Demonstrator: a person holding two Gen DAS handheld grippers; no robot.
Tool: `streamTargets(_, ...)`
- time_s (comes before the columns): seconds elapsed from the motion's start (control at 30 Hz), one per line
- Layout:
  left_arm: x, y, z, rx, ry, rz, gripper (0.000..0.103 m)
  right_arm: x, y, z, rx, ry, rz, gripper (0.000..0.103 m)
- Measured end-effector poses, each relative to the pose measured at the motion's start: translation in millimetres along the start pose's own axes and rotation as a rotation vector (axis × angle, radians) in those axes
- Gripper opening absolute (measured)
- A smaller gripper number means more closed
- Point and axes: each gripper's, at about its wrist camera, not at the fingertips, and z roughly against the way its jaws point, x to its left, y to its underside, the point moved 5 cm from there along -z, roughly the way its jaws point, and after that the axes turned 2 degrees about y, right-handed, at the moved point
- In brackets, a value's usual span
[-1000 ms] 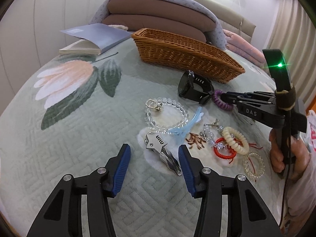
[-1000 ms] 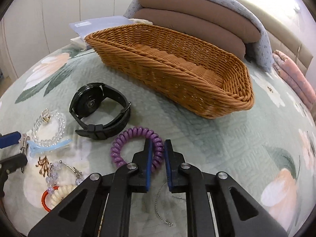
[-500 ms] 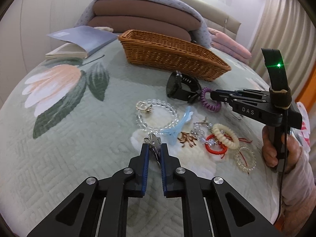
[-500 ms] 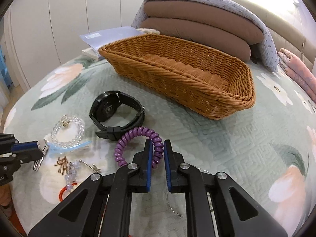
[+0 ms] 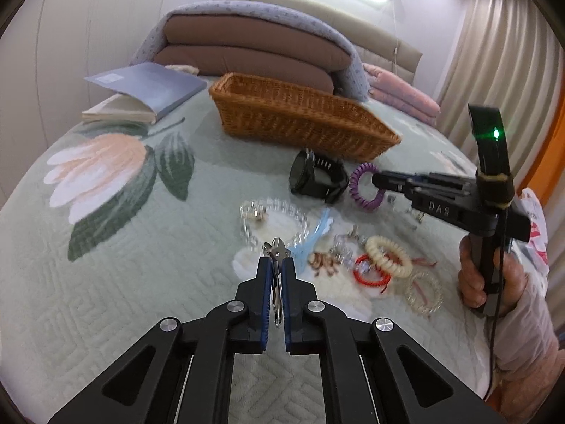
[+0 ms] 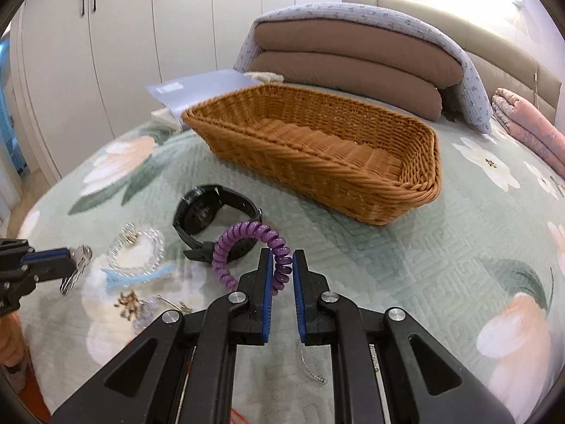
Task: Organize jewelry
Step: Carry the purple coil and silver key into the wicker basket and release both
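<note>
Grippers, 2, each clamp jewelry: left gripper [image 5: 277, 270] pinches a stiff metal hair clip [image 5: 277, 252], right gripper [image 6: 282, 265] a springy purple coil bracelet [image 6: 247, 247].

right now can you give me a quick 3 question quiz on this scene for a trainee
1. True or false: the basket already holds jewelry.
2. What do the left tongs grip? A) the watch B) a silver clip C) the blue clip
3. Fill in: the right tongs are shut on the ______ coil.

Key: 1 false, its floor shows bare. 2 B. 3 purple.
</note>
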Motion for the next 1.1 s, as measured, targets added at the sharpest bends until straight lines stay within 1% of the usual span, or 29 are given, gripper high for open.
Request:
streamTargets(0.1,-2.4,-17.4,9.8,-0.034,0.004,-0.020,0.006,-0.3,-3.3,7.3,-0.017,-0.023,-0.028,0.014)
streamTargets(0.2,-4.0,-34.8,15.4,-0.064,0.008,-0.042,0.006,0.0,-4.2,11.3,-0.031,-0.014,-0.035,0.014)
streamTargets(0.33,-1.4,-47.4,18.4,-0.086,0.041,-0.035,0.006,-3.6,-7.8,19.1,-0.057,-0.013,-0.060,0.014)
streamTargets(0.43,-1.0,-61.2,19.5,-0.108,0.062,-0.033,0.006,-8.9,-16.3,32.2,-0.094,-0.028,-0.094,0.014)
streamTargets(0.5,-2.7,-75.1,20.6,-0.127,0.065,-0.041,0.006,-13.0,-27.4,43.3,-0.123,-0.019,-0.116,0.014)
streamTargets(0.53,-4.4,-83.5,21.4,-0.166,0.063,-0.062,0.006,-15.9,-35.1,48.5,-0.136,-0.018,-0.131,0.014)
streamTargets(0.6,-10.0,-104.0,21.8,-0.191,0.089,-0.072,0.006,-23.1,-52.0,54.1,-0.158,0.004,-0.161,0.014)
streamTargets(0.67,-17.7,-130.3,16.7,-0.211,0.118,-0.087,0.006,-33.7,-70.5,52.0,-0.162,0.029,-0.197,0.014)
streamTargets(0.73,-23.8,-152.2,6.7,-0.218,0.134,-0.095,0.006,-44.9,-85.4,41.2,-0.155,0.055,-0.224,0.014)
streamTargets(0.8,-30.6,-174.9,-13.5,-0.204,0.161,-0.107,0.006,-55.9,-95.8,21.6,-0.127,0.083,-0.249,0.014)
streamTargets(0.83,-31.6,-186.5,-29.0,-0.192,0.154,-0.107,0.006,-61.2,-99.0,9.3,-0.109,0.091,-0.263,0.014)
streamTargets(0.87,-31.8,-194.4,-44.7,-0.168,0.164,-0.105,0.006,-66.7,-100.7,-3.8,-0.086,0.096,-0.279,0.014)
streamTargets(0.93,-29.2,-203.6,-73.4,-0.120,0.187,-0.089,0.006,-75.5,-101.0,-26.5,-0.040,0.106,-0.303,0.014)
streamTargets(1.0,-22.2,-208.9,-108.6,-0.063,0.185,-0.066,0.006,-81.5,-96.9,-45.5,-0.002,0.095,-0.321,0.014)
streamTargets(1.1,-12.7,-204.5,-143.0,0.002,0.182,-0.038,0.006,-86.0,-86.0,-63.8,0.040,0.103,-0.324,0.014)
